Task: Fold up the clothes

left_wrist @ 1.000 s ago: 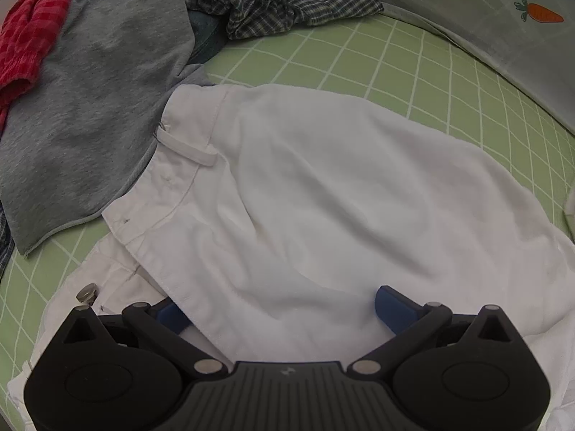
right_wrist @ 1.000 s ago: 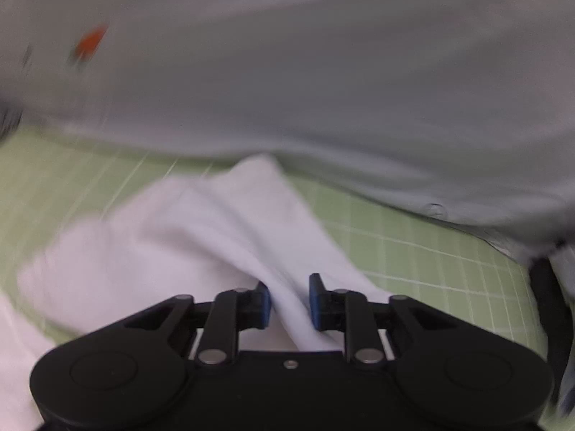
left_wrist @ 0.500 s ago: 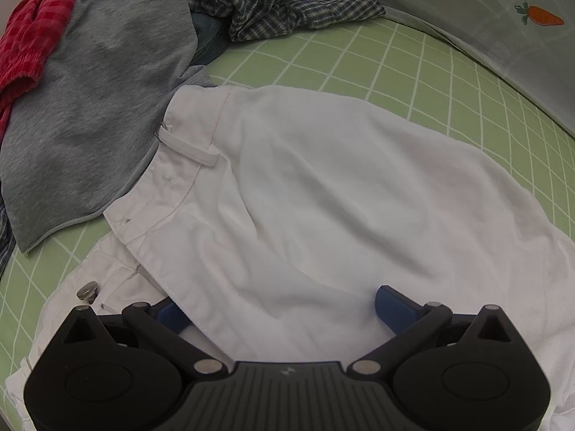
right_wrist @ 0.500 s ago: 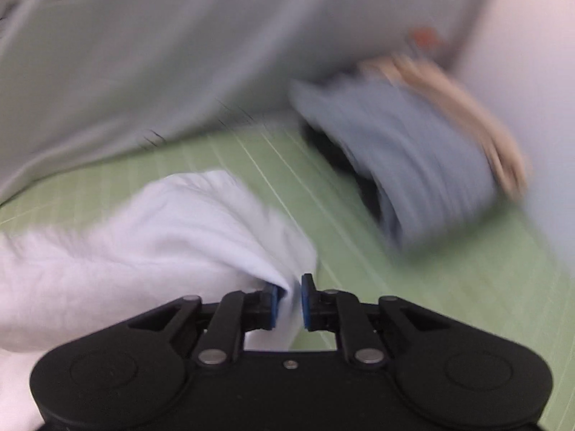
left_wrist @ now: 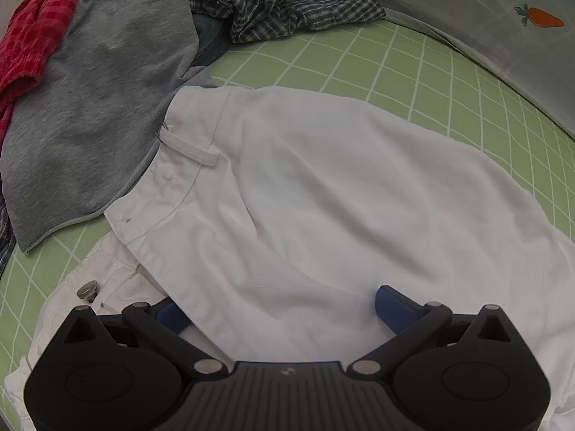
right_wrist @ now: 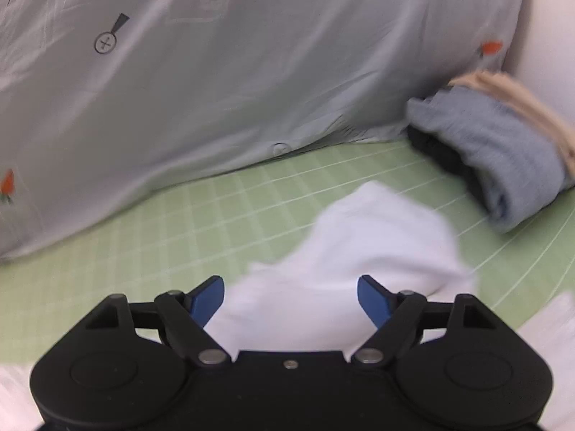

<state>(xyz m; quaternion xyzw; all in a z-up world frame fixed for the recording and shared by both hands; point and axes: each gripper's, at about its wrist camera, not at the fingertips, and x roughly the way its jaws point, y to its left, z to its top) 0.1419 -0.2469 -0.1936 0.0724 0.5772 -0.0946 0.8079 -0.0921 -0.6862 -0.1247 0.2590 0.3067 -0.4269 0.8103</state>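
The white pants (left_wrist: 323,197) lie flat on the green sheet (left_wrist: 359,57), waistband ahead-left of the spread left gripper (left_wrist: 280,309), whose fingers straddle the cloth. Their long axis runs left to right. The right gripper (right_wrist: 291,294), fingers wide apart, hovers over a pant leg (right_wrist: 359,251) pointing ahead-right.
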